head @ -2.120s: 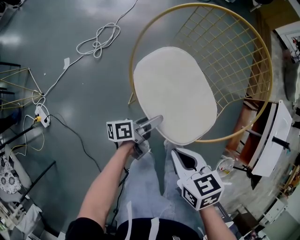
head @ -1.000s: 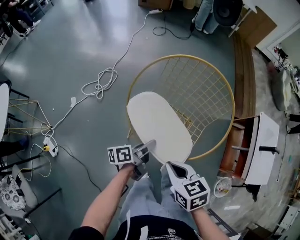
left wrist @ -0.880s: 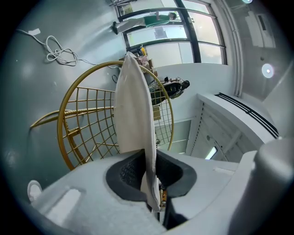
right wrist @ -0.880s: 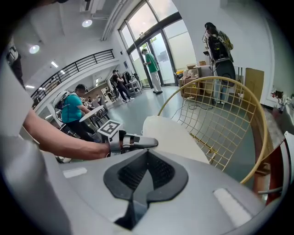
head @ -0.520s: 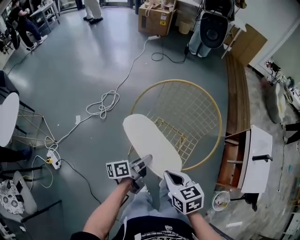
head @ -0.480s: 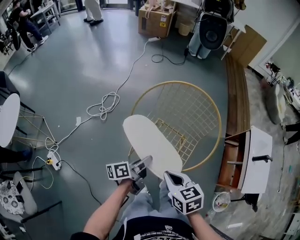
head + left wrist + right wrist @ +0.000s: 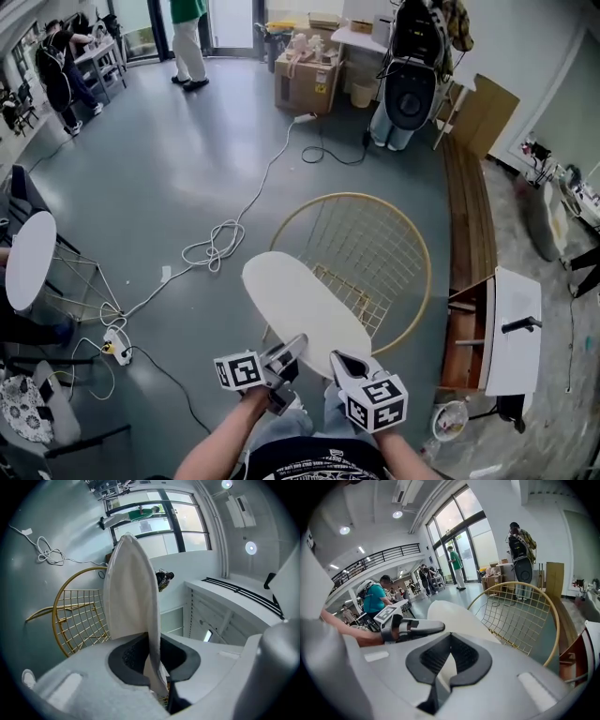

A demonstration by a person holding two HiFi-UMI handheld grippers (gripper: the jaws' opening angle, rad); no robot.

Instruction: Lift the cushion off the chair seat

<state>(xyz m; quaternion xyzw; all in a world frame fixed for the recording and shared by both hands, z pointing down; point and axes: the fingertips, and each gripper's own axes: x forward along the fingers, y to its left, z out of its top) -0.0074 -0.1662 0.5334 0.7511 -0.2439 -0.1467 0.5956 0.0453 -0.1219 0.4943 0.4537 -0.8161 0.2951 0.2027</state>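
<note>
A white oval cushion hangs in the air, tilted, above the seat of a round gold wire chair. My left gripper is shut on the cushion's near edge. Just to its right, my right gripper is shut on the same edge. In the left gripper view the cushion stands edge-on, pinched between the dark pads, with the chair below. In the right gripper view the cushion stretches away from the jaws, beside the left gripper and in front of the chair.
A coiled white cable and a power strip lie on the grey floor at left, near a round white table. A white cabinet and a wooden bench stand at right. Boxes and a standing person are far back.
Both grippers have risen with the cushion still held. It has come up off the chair seat, whose gold wires now show beneath it, and the head view takes in more of the room.
</note>
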